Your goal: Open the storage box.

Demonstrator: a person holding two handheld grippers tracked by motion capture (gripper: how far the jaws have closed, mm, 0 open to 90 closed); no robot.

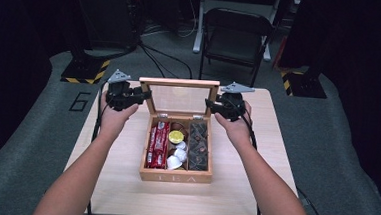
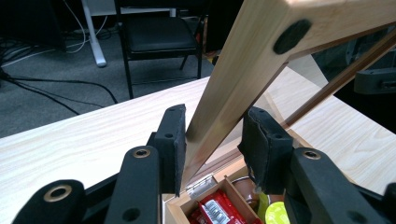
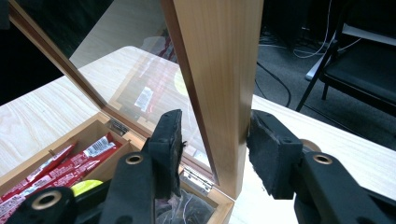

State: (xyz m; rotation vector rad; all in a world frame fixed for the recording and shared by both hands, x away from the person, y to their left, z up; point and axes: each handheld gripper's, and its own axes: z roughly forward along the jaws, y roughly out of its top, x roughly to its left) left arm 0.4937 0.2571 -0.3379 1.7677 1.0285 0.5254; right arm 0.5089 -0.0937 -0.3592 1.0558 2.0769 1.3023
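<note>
The glass-paned lid (image 1: 178, 98) of the wooden tea box (image 1: 176, 176) stands raised, close to upright, hinged at the box's far edge. The box sits mid-bench with its "TEA" front toward the person. The left gripper (image 1: 140, 95) has its jaws pinching the lid's left frame rail (image 2: 219, 112); the right gripper (image 1: 211, 105) straddles the right rail (image 3: 224, 93), one pad touching the outer edge, while the inner pad seems to stand a little off the wood.

Inside the box, red packets (image 1: 158, 144) fill the left compartment, a yellow-topped pod (image 1: 176, 136) and white pods (image 1: 177, 158) the middle, dark wrapped bags (image 1: 199, 144) the right.

The likely trouble is uneven hold. If the right jaws are indeed loose, the lid may twist on its hinges (image 3: 198, 179) when swung, or slip free and drop hard onto the box, rattling the pane. Pulling the lid without steadying the box could also drag it across the bench (image 1: 256, 141).
</note>
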